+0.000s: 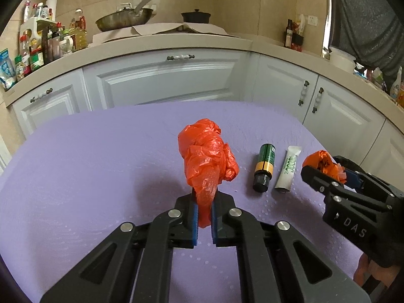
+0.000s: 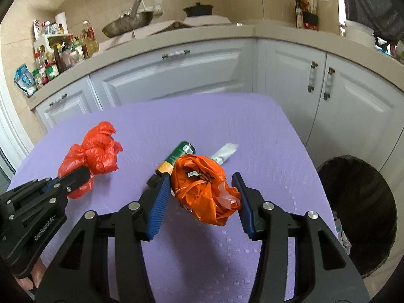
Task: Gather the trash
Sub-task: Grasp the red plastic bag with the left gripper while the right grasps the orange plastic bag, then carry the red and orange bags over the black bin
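Note:
My left gripper is shut on a twisted end of a crumpled red plastic bag, whose bulk sticks out past the fingertips over the purple tablecloth. The right wrist view shows the same red bag and left gripper at the left. My right gripper is shut on a wadded orange bag, with the blue pads pressing both its sides. From the left wrist view, that right gripper is at the right edge. A green bottle and a white sachet lie side by side on the cloth between the two grippers.
A black-lined trash bin stands on the floor just off the table's right edge. White kitchen cabinets run behind the table, and their counter holds a pan, a pot and several bottles. A hand holds each gripper from below.

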A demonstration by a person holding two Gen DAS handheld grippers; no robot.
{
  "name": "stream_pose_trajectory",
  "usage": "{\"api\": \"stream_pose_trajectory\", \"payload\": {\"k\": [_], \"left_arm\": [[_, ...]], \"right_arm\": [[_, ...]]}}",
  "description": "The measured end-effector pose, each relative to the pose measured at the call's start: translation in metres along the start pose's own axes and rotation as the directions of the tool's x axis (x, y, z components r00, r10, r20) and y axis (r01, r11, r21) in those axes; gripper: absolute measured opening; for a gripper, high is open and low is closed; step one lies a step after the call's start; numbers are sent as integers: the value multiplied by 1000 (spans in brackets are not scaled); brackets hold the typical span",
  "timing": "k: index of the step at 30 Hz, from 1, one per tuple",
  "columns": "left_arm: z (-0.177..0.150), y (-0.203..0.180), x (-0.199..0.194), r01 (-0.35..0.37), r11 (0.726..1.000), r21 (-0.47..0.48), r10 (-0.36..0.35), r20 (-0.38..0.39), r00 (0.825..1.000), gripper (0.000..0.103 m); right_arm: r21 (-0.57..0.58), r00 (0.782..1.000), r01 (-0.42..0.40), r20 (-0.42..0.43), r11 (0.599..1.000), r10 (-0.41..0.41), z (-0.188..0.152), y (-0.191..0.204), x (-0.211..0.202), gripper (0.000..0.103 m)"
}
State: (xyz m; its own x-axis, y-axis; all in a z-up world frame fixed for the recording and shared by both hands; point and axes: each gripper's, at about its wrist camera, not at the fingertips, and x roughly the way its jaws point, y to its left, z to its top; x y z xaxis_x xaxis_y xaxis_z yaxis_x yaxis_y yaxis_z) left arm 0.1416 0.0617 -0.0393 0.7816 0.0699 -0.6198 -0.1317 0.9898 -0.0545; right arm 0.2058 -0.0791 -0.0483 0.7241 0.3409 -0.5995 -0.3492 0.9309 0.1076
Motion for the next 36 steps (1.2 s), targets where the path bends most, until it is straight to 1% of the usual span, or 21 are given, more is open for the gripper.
{"api": "stream_pose_trajectory", "payload": {"k": [4, 13, 20, 27, 36], "left_arm": [[0, 4, -10, -4, 1000, -13, 4, 19, 1000, 8], [-5, 2, -39, -8, 1000, -21, 10, 67, 998, 7], [-5, -2, -54, 0, 1000, -17, 1, 93, 996, 7], [-7, -18, -69, 29, 1000, 9, -30, 116, 993, 7], [-6, -46, -81, 87, 994, 63, -95, 139, 986, 7]], "right_arm": [[-14, 999, 5, 34, 1000, -5, 2, 2, -9, 48], [-7, 998, 9, 67, 1000, -9, -1, -2, -29, 48], [-5, 995, 15, 94, 1000, -15, -4, -4, -50, 48], [5, 992, 37, 119, 999, -37, -11, -12, -71, 48], [48, 982, 96, 156, 994, -102, -17, -45, -102, 48]]}}
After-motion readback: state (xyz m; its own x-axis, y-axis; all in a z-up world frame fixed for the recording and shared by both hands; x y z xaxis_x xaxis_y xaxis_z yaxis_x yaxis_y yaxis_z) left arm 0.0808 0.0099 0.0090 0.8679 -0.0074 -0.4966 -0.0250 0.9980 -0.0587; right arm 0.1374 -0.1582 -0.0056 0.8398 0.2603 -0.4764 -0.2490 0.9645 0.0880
